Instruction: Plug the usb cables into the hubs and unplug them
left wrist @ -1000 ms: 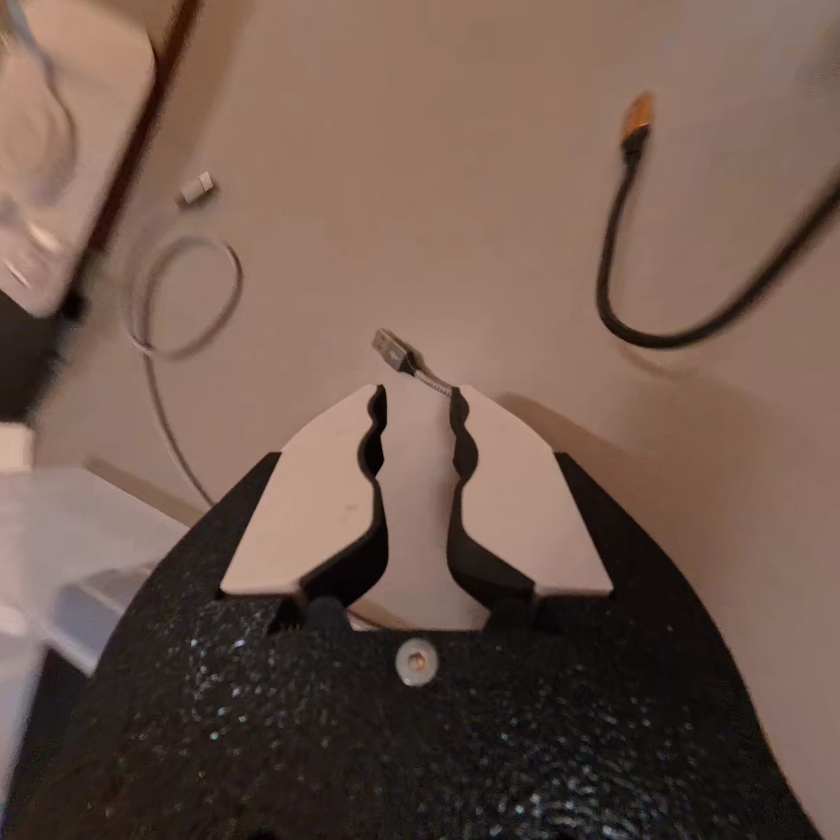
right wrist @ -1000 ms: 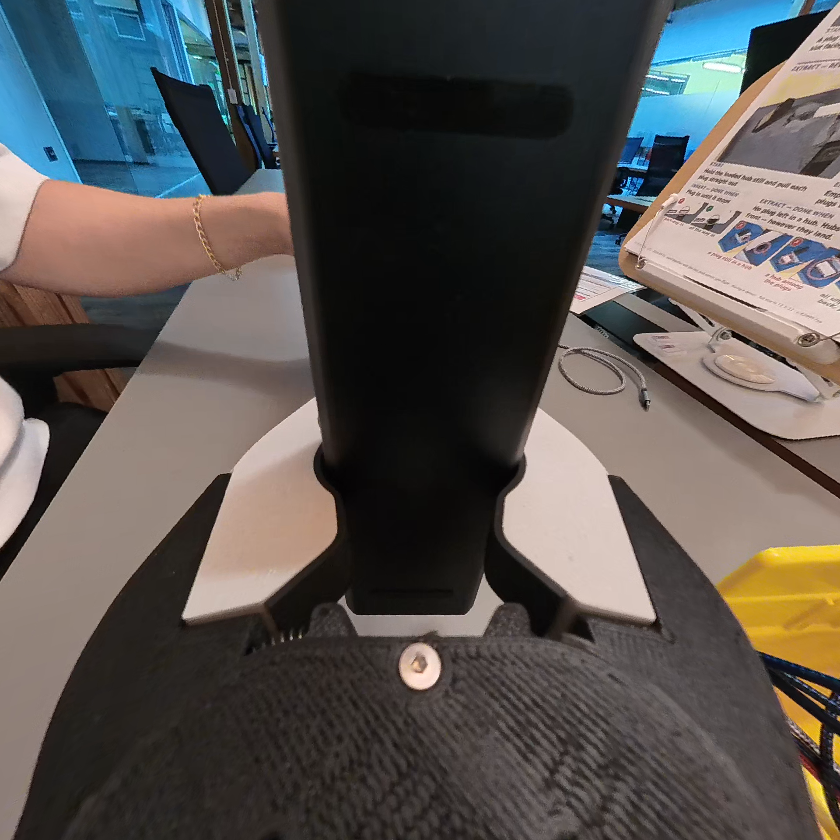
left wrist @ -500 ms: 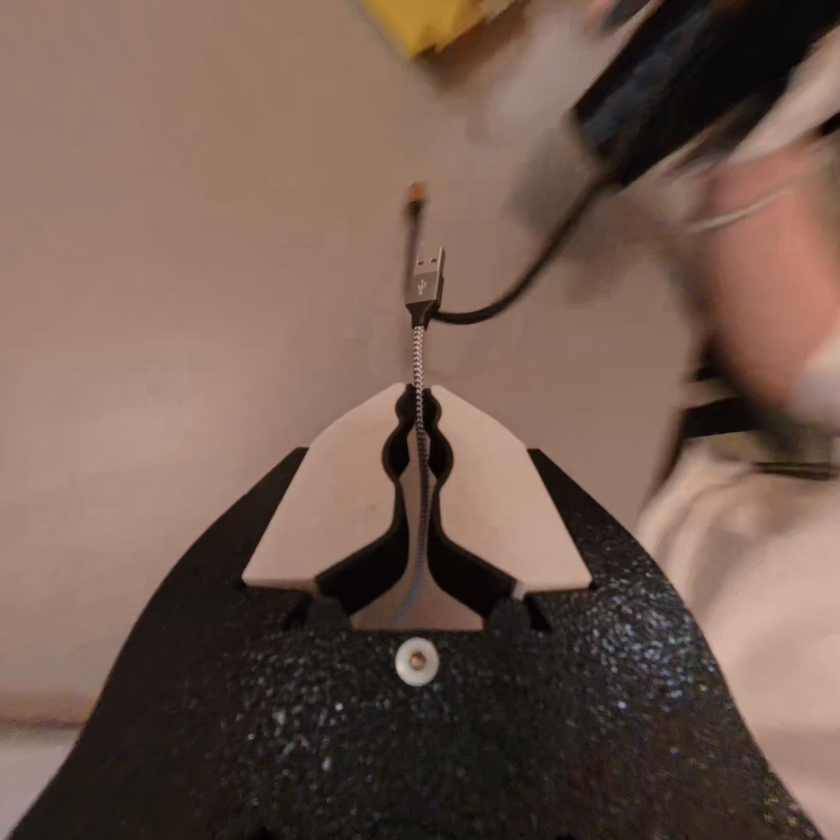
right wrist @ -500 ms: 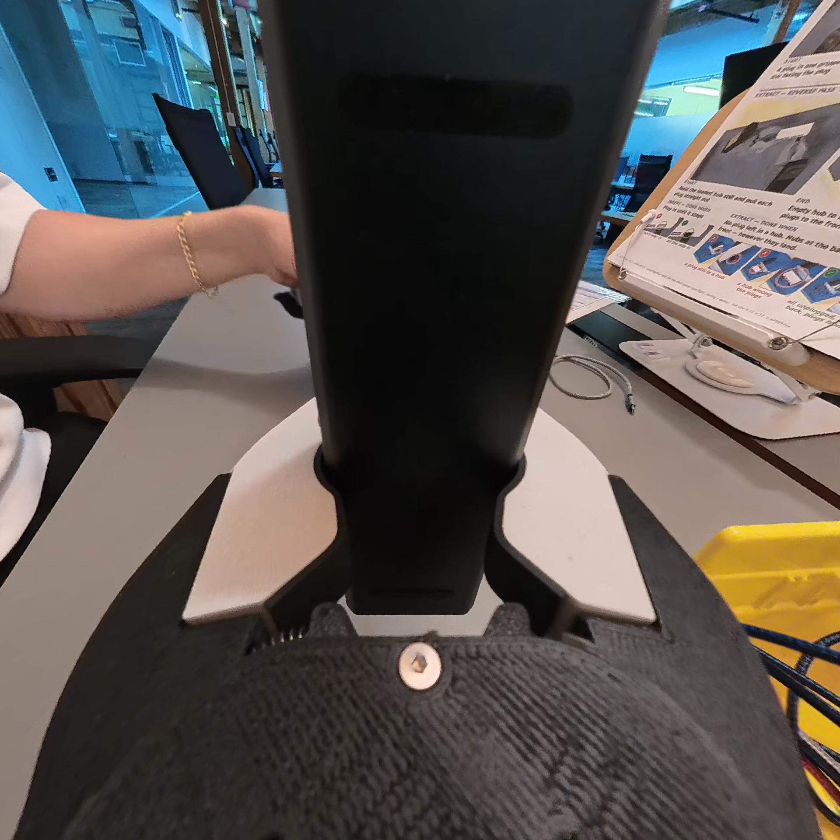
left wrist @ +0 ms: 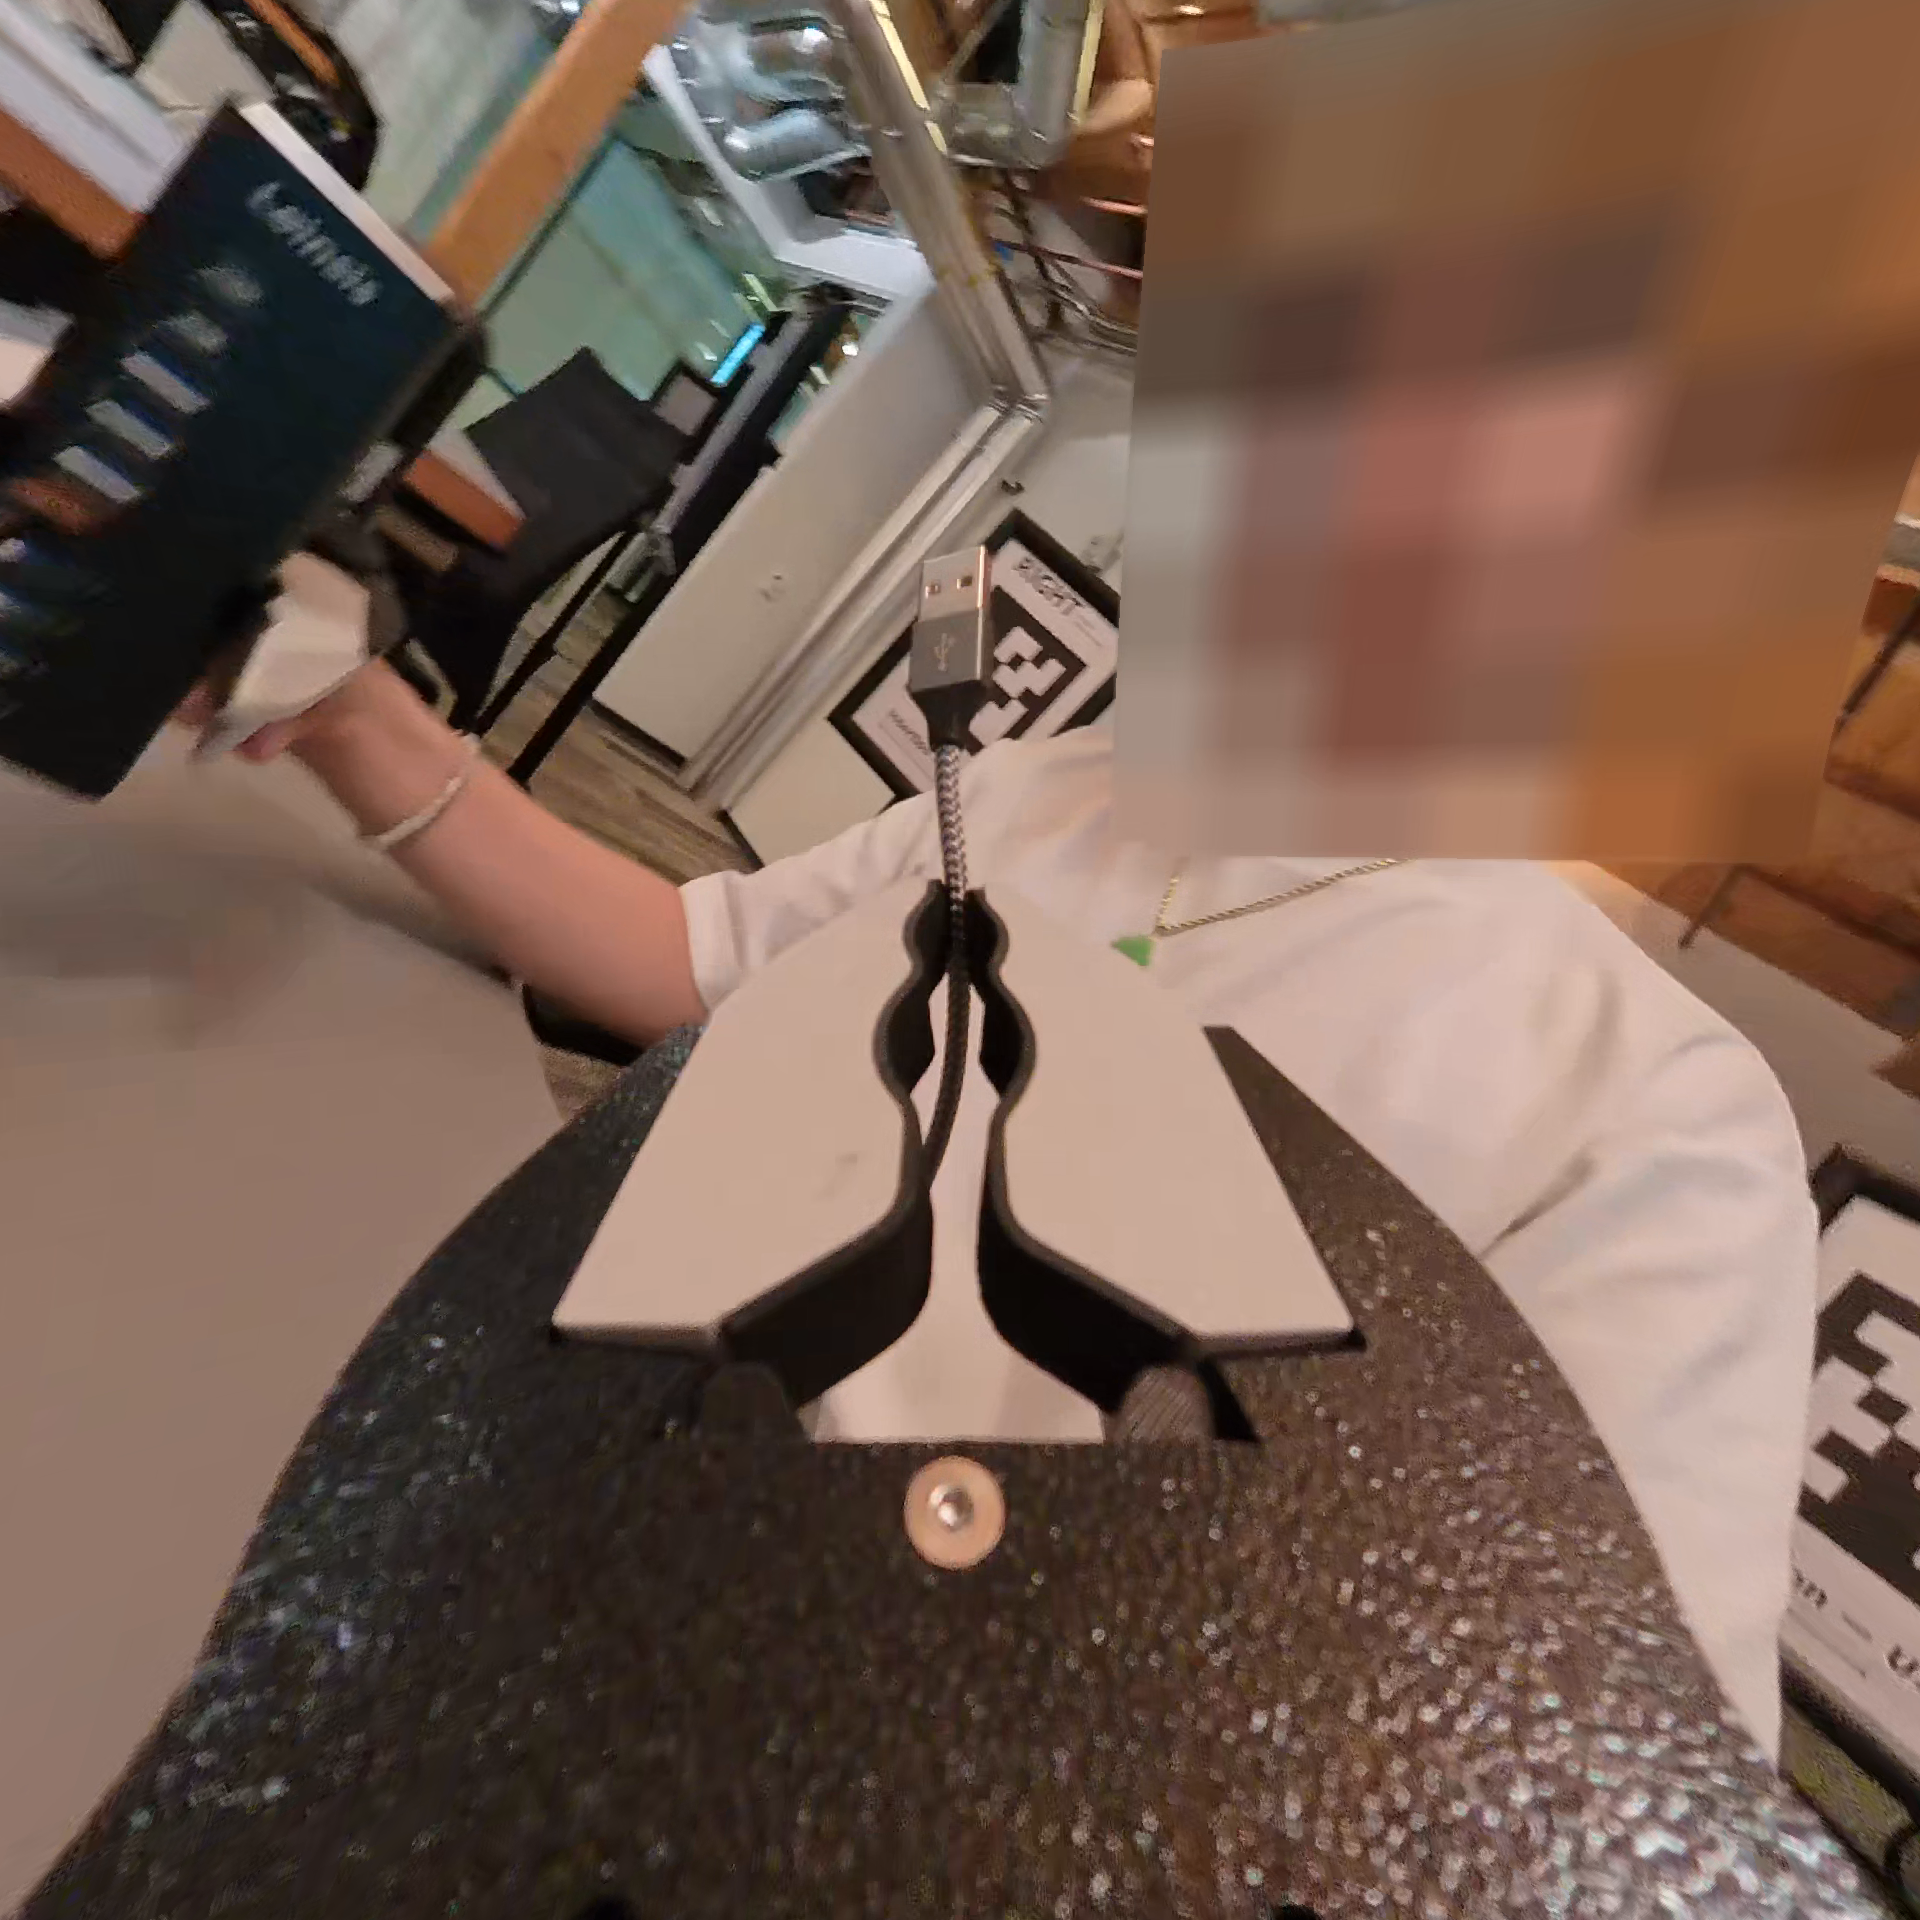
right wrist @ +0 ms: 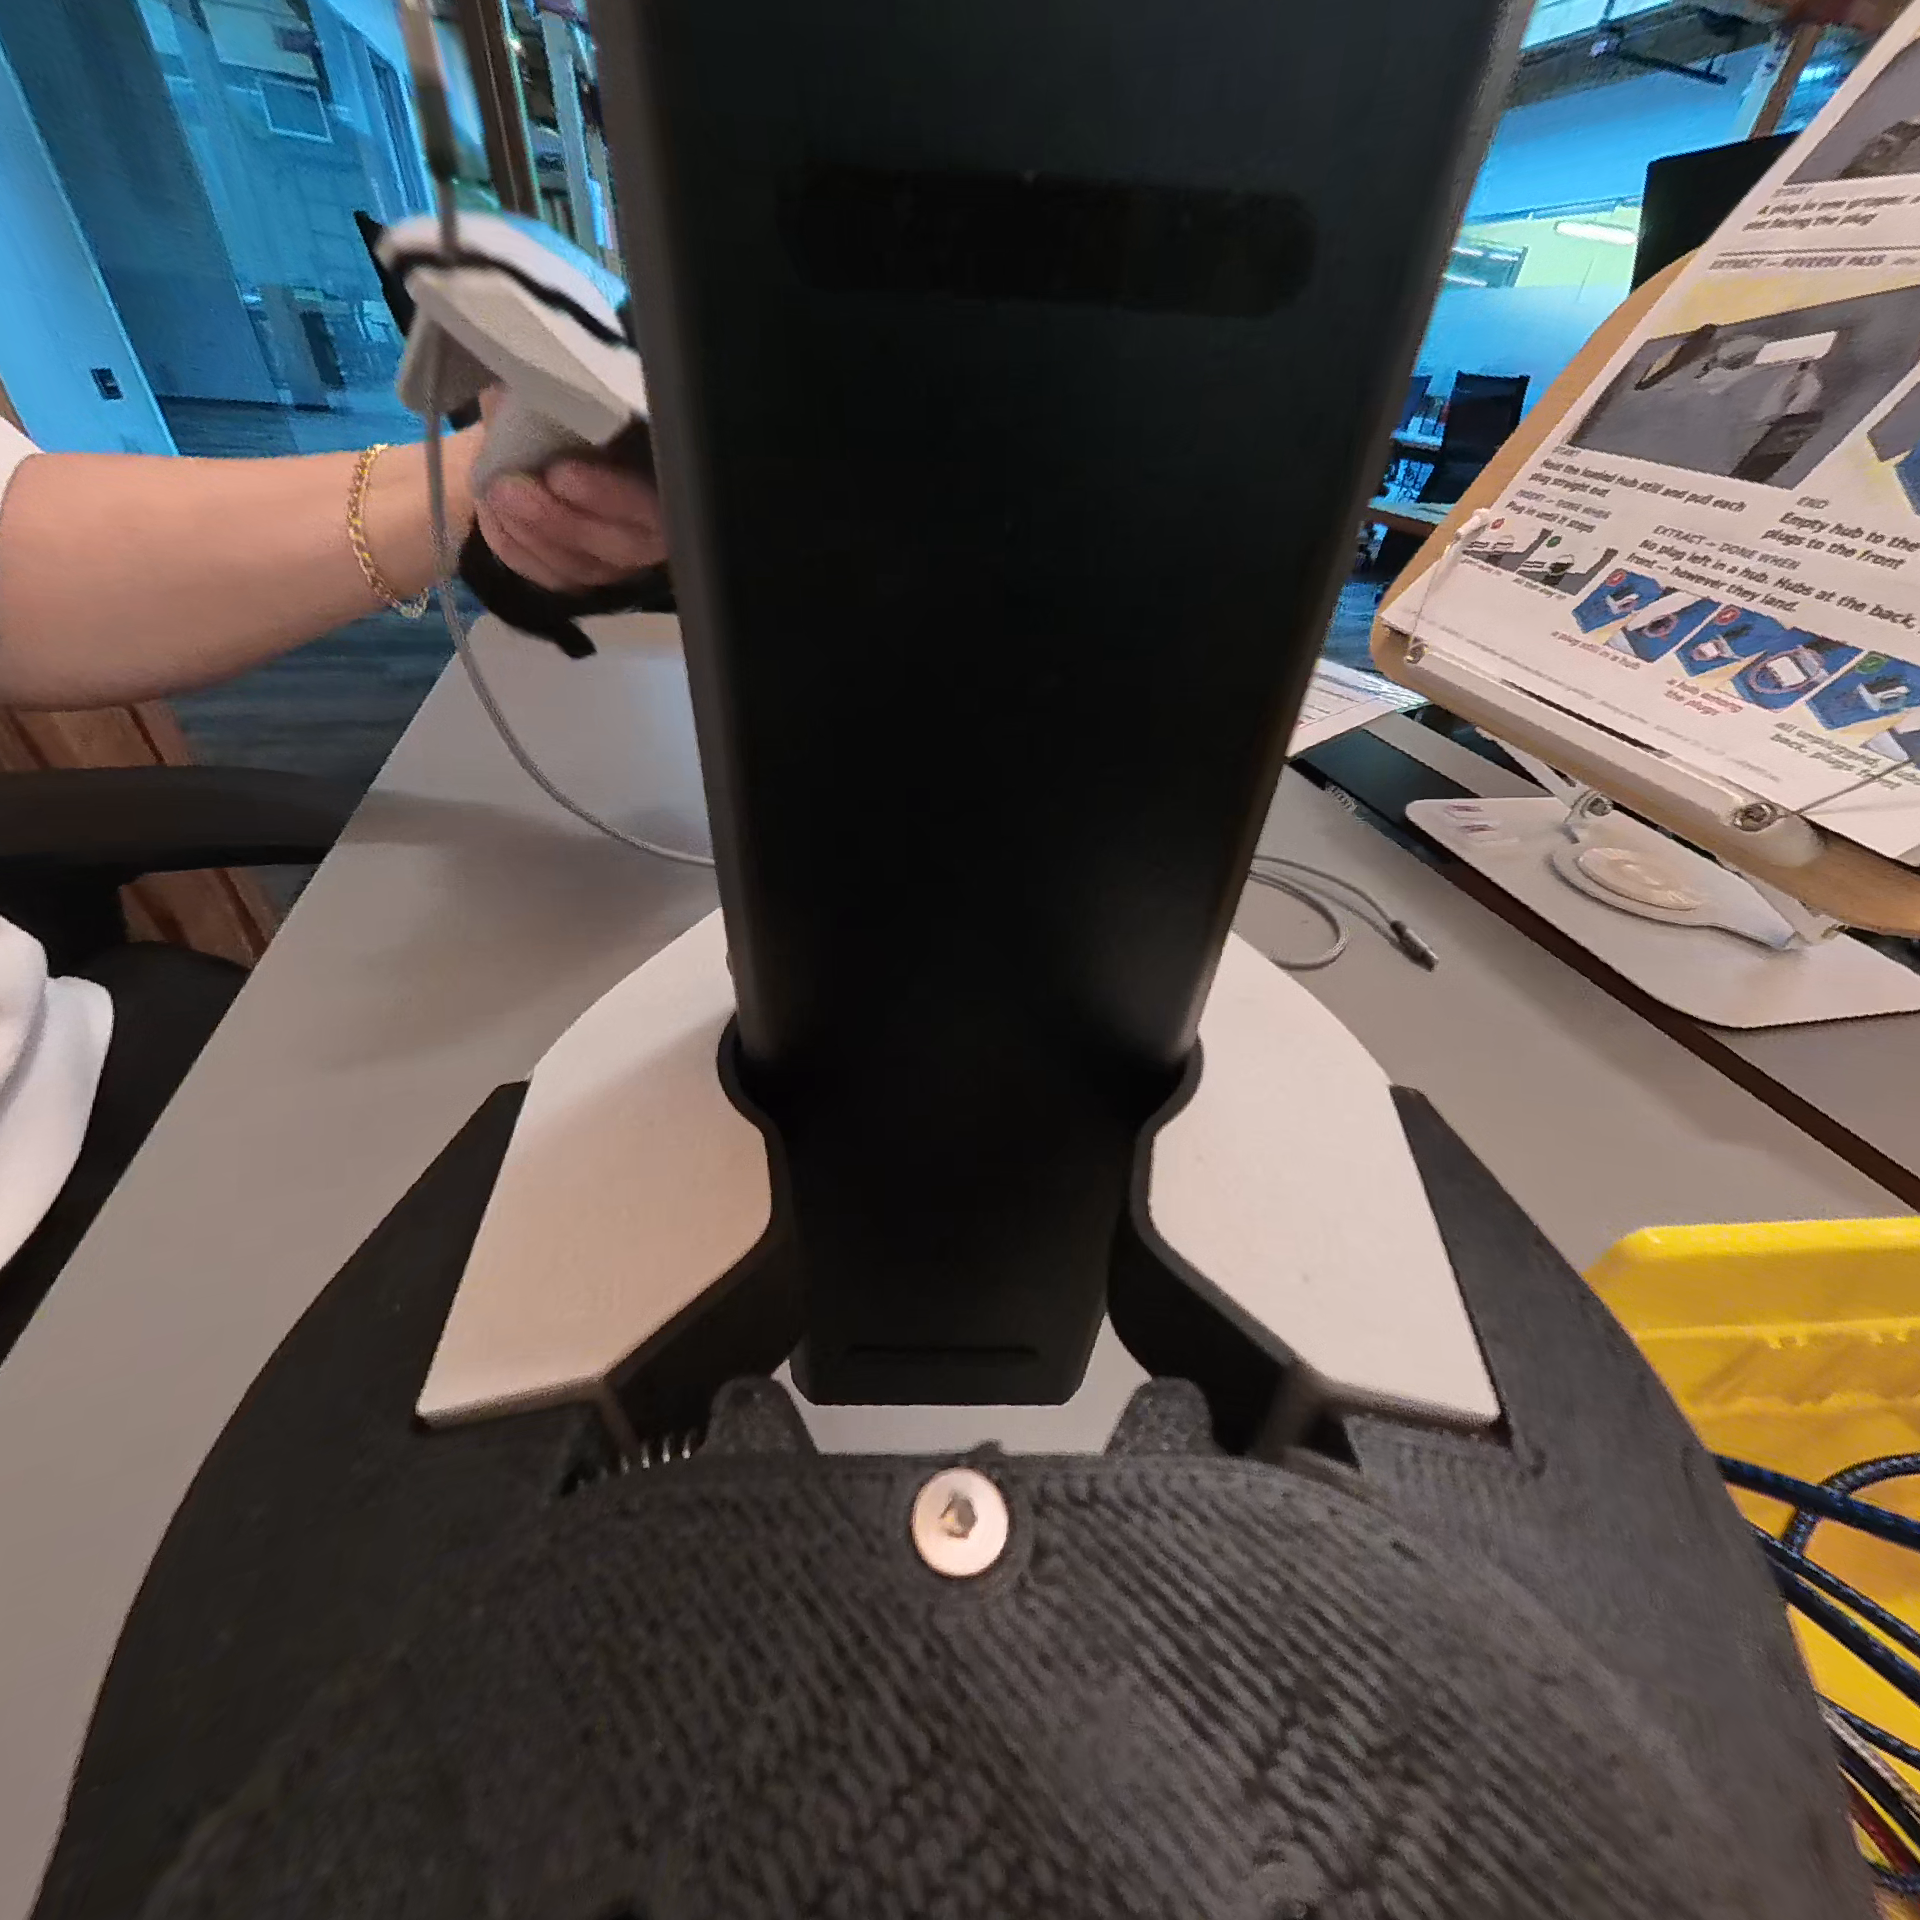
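- Left wrist view: swung up off the tabletop since 1 s ago, when it looked down at loose cables; left gripper (left wrist: 954, 914) now raised and facing the person in a white shirt (left wrist: 1403, 1039).
- Its jaws are pinched tight on the braided cable (left wrist: 948, 997), which runs back between the fingers; the USB-A plug (left wrist: 951, 639) sticks up free past the tips, metal end forward, touching nothing.
- Hub (left wrist: 177, 436) shows at upper left, blurred, port row facing this camera, well apart from the plug, so not yet lined up.
- Right wrist view: almost unchanged; right gripper (right wrist: 961, 1081) clamped on the black hub (right wrist: 1039, 623), which stands upright and fills the middle.
- Left gripper (right wrist: 509, 322) has come up into sight at upper left beside the hub, grey cable (right wrist: 457, 665) trailing down to the grey table (right wrist: 312, 1039).
- Instruction sheet on a stand (right wrist: 1683, 582) at right, yellow bin (right wrist: 1787, 1351) of cables at lower right.
- Judgement: pickup done, insertion next; needs the plug turned toward a port and pushed straight. Holding the cable rather than the plug body may let the plug flex.
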